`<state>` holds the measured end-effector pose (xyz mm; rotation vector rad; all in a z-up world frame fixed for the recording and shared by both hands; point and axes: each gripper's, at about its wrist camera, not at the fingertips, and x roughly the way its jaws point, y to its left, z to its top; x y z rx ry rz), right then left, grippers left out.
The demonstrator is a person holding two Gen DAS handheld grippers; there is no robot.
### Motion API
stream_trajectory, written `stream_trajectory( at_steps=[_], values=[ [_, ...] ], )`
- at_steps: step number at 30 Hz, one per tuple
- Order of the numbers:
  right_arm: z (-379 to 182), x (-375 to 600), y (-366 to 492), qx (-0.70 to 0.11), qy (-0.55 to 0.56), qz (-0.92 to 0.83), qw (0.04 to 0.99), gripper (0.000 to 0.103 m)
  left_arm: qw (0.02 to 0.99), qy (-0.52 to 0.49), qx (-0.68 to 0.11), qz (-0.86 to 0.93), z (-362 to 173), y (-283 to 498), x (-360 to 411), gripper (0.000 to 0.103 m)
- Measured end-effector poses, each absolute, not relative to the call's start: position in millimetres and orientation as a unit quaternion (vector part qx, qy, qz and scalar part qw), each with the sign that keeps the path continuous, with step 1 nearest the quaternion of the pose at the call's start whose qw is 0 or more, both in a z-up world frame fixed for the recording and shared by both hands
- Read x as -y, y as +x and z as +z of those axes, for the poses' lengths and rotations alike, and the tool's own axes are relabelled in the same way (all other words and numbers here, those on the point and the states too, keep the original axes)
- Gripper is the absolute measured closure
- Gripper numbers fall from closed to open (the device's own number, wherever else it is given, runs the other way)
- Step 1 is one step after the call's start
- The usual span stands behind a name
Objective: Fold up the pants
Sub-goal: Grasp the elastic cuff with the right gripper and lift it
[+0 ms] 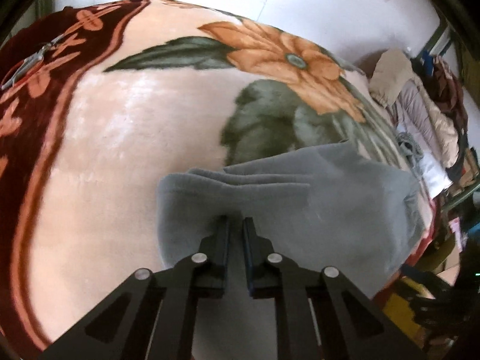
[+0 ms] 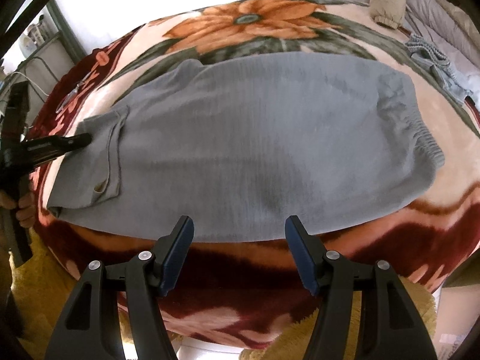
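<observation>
Grey pants (image 2: pixel 255 138) lie folded lengthwise on a floral blanket (image 2: pixel 270 24), waistband at the right, leg cuffs at the left. In the left wrist view the pants (image 1: pixel 300 198) sit right ahead. My left gripper (image 1: pixel 235 220) is shut on the cuff end of the pants; it also shows in the right wrist view (image 2: pixel 81 141) at the pants' left edge. My right gripper (image 2: pixel 238 225) is open and empty, just off the pants' near edge above the blanket's dark red border.
A pile of jackets and clothes (image 1: pixel 420 105) lies at the far end of the bed; it also shows in the right wrist view (image 2: pixel 426 9). A metal object (image 1: pixel 30 63) rests on the blanket's red border. A yellow rug (image 2: pixel 45 285) lies on the floor below.
</observation>
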<state>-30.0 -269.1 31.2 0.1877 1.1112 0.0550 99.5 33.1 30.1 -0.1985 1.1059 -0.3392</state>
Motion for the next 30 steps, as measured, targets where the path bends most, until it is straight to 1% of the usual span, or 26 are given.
stream_trajectory(
  at_steps=[1,2,3,5,8,12,18,25,30],
  values=[
    [31,270,-30,-0.526,0.09,0.026,0.845,0.038,0.83,-0.098,-0.525,-0.158,34,95,-35,0.092],
    [32,270,-30,-0.525,0.091,0.027,0.846,0.038,0.83,-0.101,-0.526,-0.157,39,88,-38,0.088],
    [33,271,-30,-0.522,0.092,0.027,0.847,0.038,0.831,-0.102,-0.524,-0.158,44,81,-38,0.082],
    [36,272,-31,-0.519,0.093,0.026,0.85,0.038,0.834,-0.095,-0.52,-0.155,54,61,-40,0.076],
    [39,281,-30,-0.515,0.1,0.02,0.851,0.038,0.832,-0.082,-0.526,-0.157,55,36,-37,0.075],
    [45,311,-30,-0.505,0.118,-0.015,0.855,0.038,0.828,-0.026,-0.546,-0.127,33,23,-32,0.075],
    [59,373,-37,-0.474,0.142,-0.099,0.863,0.038,0.83,-0.018,-0.544,-0.118,27,20,-28,0.075],
    [35,442,-27,-0.481,0.221,-0.143,0.836,0.038,0.829,-0.048,-0.545,-0.114,33,18,-35,0.072],
    [9,457,-15,-0.496,0.261,-0.12,0.82,0.038,0.828,-0.052,-0.548,-0.107,36,18,-37,0.072]
  ],
)
